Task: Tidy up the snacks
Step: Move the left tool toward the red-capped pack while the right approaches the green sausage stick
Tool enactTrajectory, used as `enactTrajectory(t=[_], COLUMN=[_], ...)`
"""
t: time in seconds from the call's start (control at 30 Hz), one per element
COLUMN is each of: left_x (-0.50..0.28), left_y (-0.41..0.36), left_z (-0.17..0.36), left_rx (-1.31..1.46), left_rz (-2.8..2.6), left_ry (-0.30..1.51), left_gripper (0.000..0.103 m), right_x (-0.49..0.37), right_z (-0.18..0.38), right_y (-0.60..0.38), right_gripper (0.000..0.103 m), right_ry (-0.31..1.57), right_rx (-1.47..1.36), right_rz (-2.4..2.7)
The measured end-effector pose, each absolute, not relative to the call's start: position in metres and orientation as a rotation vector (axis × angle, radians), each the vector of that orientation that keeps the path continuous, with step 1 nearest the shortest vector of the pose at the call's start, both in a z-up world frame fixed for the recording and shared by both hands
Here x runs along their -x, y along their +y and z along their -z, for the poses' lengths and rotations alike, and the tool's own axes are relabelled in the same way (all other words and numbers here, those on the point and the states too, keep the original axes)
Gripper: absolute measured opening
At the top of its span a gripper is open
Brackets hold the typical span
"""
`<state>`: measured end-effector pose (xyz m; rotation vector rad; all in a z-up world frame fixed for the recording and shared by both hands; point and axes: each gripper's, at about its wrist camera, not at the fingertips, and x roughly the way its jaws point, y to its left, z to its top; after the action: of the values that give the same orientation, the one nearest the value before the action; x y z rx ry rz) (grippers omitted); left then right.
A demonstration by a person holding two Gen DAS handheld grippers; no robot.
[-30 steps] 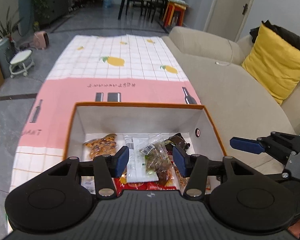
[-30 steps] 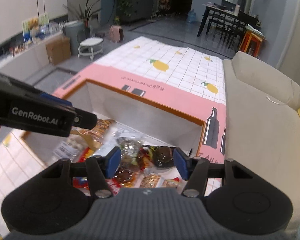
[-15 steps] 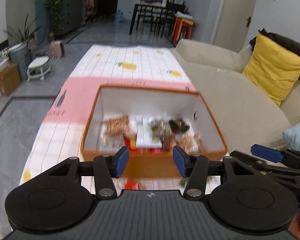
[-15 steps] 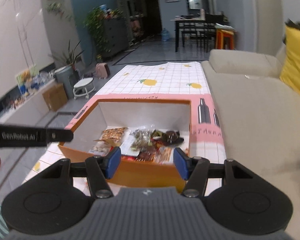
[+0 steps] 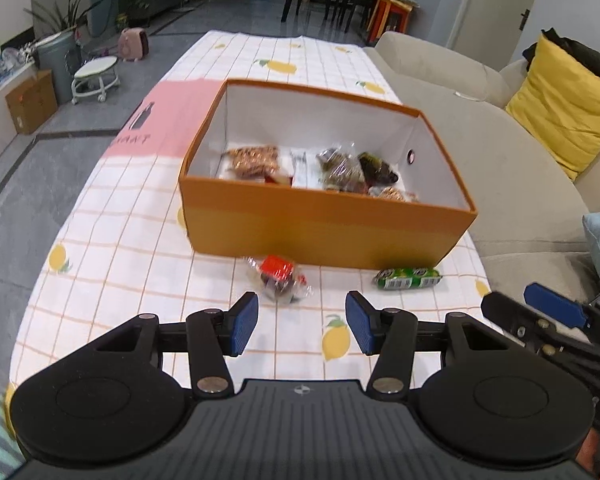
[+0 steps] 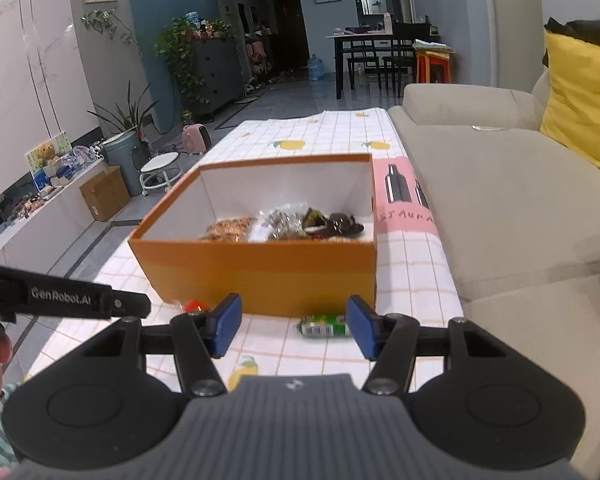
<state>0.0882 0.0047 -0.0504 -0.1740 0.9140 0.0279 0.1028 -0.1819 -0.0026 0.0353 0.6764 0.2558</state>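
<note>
An orange box [image 5: 324, 222] [image 6: 260, 270] stands on the checked tablecloth and holds several snack packets [image 5: 340, 168] [image 6: 284, 224]. A red-topped clear packet [image 5: 280, 276] and a green packet [image 5: 406, 278] lie on the cloth just in front of the box. The green packet [image 6: 326, 326] and a bit of the red one [image 6: 194, 305] also show in the right wrist view. My left gripper [image 5: 298, 324] is open and empty, above the cloth just short of the red packet. My right gripper [image 6: 294, 326] is open and empty, just short of the green packet.
A beige sofa [image 5: 512, 148] with a yellow cushion [image 5: 564, 108] runs along the table's right side. The tablecloth [image 5: 120, 264] has bare cloth to the left of the box. Floor, stool and cardboard box lie beyond the left edge.
Both grippers have pulled back from over the box toward the near table edge. The box front and the two loose packets have come into view. Both jaws stay open.
</note>
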Motion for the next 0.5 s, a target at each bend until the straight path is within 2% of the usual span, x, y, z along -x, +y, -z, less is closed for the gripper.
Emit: enactTrajectory(t=[0.5], left_x=[-0.093], left_y=[0.02], left_z=[0.093], left_rx=[0.271], left_rz=[-0.058], left_ry=[0.968], left_gripper=[0.063], right_x=[-0.109], right_z=[0.055], right_y=[-0.179], right_gripper=[0.056], right_ry=[0.773], right_rx=[0.056], right_rz=[-0.241])
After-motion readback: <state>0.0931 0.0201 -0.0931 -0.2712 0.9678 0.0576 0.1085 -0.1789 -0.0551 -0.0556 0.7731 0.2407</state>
